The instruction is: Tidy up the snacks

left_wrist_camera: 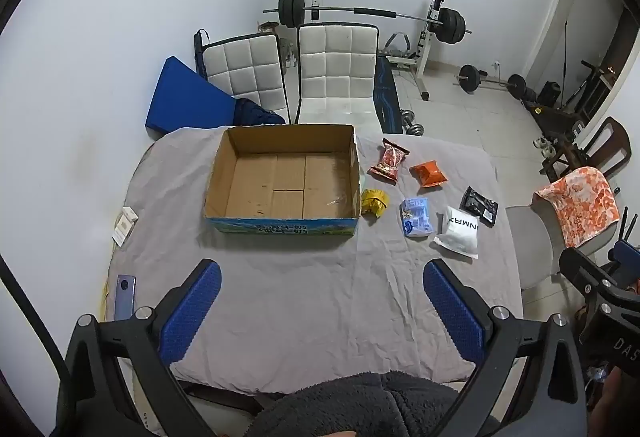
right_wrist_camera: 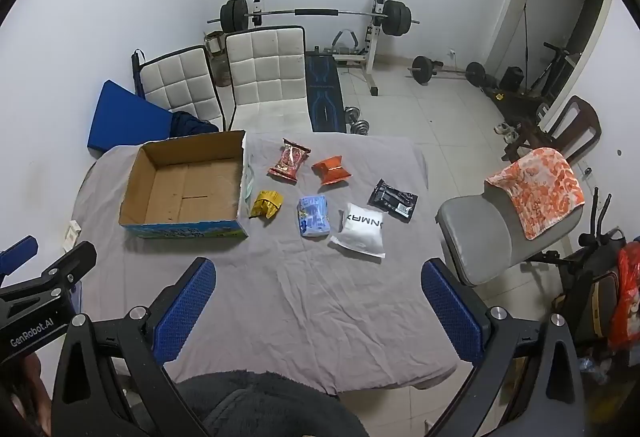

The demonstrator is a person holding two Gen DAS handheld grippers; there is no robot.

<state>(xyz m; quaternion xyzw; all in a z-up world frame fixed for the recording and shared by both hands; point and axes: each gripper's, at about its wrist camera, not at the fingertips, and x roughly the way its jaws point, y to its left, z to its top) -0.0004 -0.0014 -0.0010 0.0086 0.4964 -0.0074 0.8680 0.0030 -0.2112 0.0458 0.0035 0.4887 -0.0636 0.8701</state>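
Note:
An open, empty cardboard box [left_wrist_camera: 284,181] [right_wrist_camera: 188,189] sits on the grey-clothed table [left_wrist_camera: 304,297]. To its right lie several snack packs: a red one [left_wrist_camera: 389,160] [right_wrist_camera: 289,159], an orange one [left_wrist_camera: 429,173] [right_wrist_camera: 333,169], a yellow one [left_wrist_camera: 374,201] [right_wrist_camera: 267,203], a light blue one [left_wrist_camera: 416,217] [right_wrist_camera: 314,216], a white one [left_wrist_camera: 459,232] [right_wrist_camera: 361,230] and a black one [left_wrist_camera: 479,205] [right_wrist_camera: 393,200]. My left gripper [left_wrist_camera: 320,313] is open above the table's near edge, holding nothing. My right gripper [right_wrist_camera: 316,309] is open too, short of the packs.
A white carton [left_wrist_camera: 125,225] and a phone [left_wrist_camera: 125,297] lie at the table's left edge. Two white chairs [left_wrist_camera: 332,73] stand behind the table, a grey chair with an orange towel [right_wrist_camera: 536,189] to the right. Weight equipment [right_wrist_camera: 316,17] lines the far wall. A dark fleece sleeve [left_wrist_camera: 360,405] is near.

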